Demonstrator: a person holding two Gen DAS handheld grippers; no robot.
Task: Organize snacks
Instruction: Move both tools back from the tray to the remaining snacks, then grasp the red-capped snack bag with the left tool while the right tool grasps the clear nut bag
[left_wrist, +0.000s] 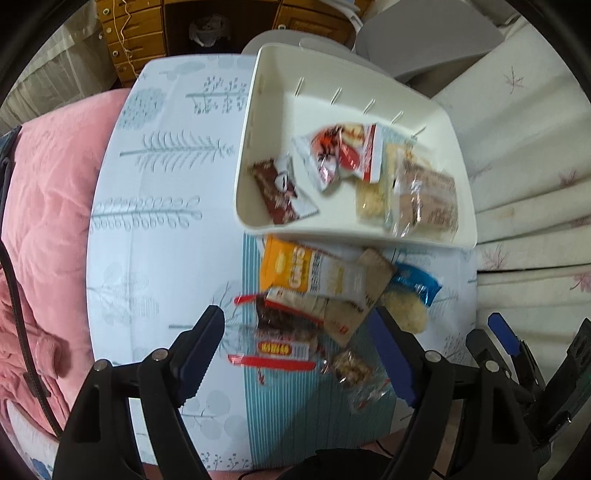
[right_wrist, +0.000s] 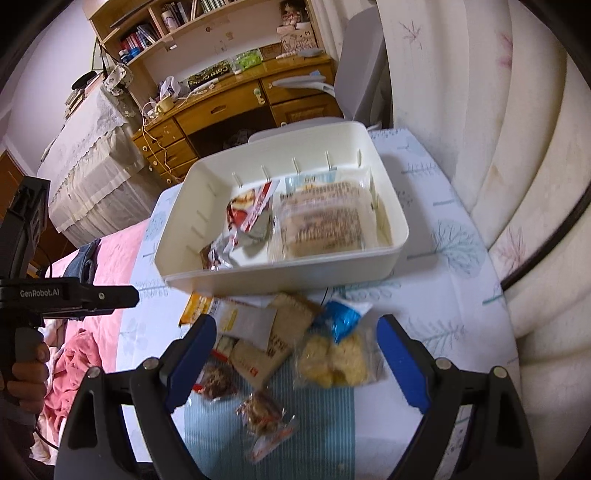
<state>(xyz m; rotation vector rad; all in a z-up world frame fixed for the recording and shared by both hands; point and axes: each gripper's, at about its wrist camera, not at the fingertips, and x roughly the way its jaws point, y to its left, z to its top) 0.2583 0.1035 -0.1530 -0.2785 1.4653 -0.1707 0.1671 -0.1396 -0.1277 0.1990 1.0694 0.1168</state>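
Loose snack packets (left_wrist: 325, 295) are seen heaped on the tabletop (left_wrist: 155, 229) just in front of the white bin (left_wrist: 354, 236), whose floor already carries several packets. The left tool (left_wrist: 299, 325) hangs above the heap's bin-far edge, jaws spread wide and empty, straddling the red-striped packet (left_wrist: 273, 354), whose long axis runs across the gap. The right tool (right_wrist: 295, 332), also wide and empty, brackets the yellow crisp bag (right_wrist: 332, 358); each is judged nearest its own packet.
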